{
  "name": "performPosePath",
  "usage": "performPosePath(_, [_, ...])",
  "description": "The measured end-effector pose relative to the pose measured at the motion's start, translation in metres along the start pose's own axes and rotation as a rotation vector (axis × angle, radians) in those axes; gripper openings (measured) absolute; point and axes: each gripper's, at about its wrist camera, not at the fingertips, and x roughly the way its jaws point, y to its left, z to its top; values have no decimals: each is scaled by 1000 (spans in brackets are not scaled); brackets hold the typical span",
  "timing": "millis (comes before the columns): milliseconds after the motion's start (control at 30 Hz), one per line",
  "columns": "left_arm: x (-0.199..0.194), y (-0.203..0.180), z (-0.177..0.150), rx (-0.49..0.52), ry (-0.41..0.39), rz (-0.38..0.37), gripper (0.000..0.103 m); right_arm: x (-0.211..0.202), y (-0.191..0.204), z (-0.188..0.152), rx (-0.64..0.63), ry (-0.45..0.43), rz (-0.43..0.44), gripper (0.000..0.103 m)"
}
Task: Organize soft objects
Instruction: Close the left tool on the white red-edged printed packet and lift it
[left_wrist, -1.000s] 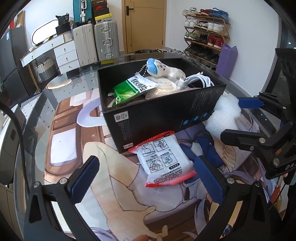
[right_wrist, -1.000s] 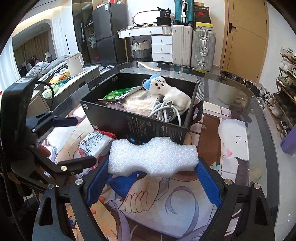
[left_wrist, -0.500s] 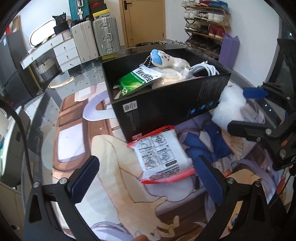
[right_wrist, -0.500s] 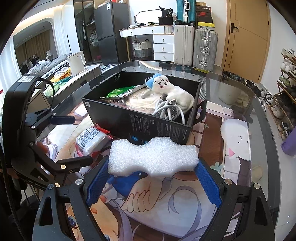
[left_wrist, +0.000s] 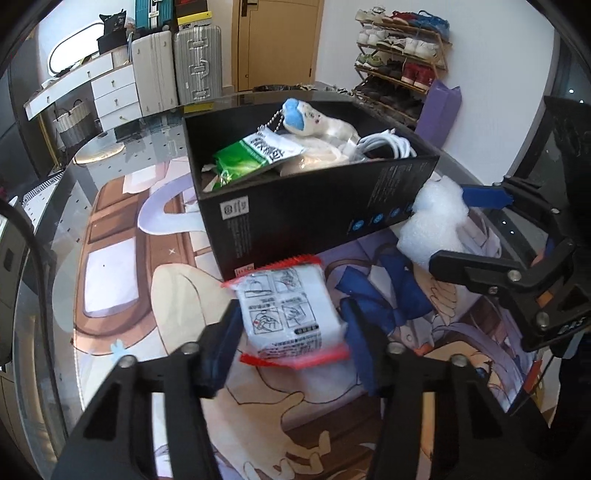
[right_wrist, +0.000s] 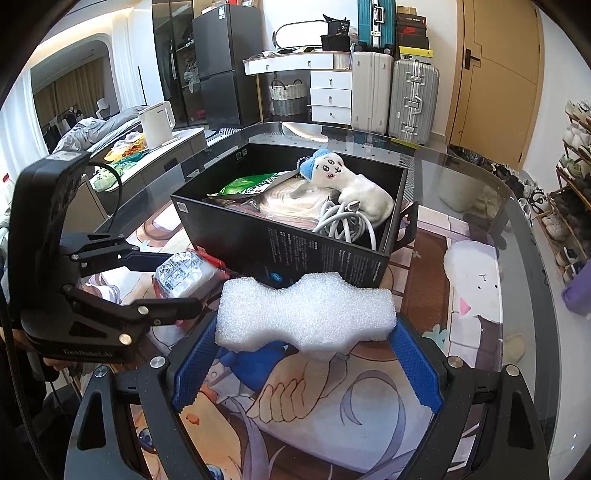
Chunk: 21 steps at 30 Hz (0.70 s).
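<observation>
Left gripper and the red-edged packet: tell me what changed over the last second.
The left gripper went from wide open to shut on the red-edged packet, its fingers now pressing both sides. The packet looks slightly raised, though that is uncertain. Unchanged: the right gripper holds the white foam piece, and the black box keeps its plush toy, cable and green packet.

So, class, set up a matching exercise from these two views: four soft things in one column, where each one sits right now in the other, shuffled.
Things:
1. white foam block
2. red-edged white packet
3. plush keychain toy
4. green packet

Places:
A. in the black box, by the white cable
B. between the left tongs
C. in the box, at the end away from the cable
D. clamped in the right tongs

Pairs: 1-D, 2-B, 3-A, 4-C
</observation>
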Motion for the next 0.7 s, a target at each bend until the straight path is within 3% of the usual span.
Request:
performPosePath(267, [-17,-9,-2,67,-34,-34,47,-4,2,0,-7,-9,1,91])
performPosePath(500, [-32,-6,-1,55,-81,-42,47,-18,3,2,-13,-52,5,91])
performPosePath(700, [-53,3,4,18,-167,-49,47,-34,5,6,-8,-107,10,91])
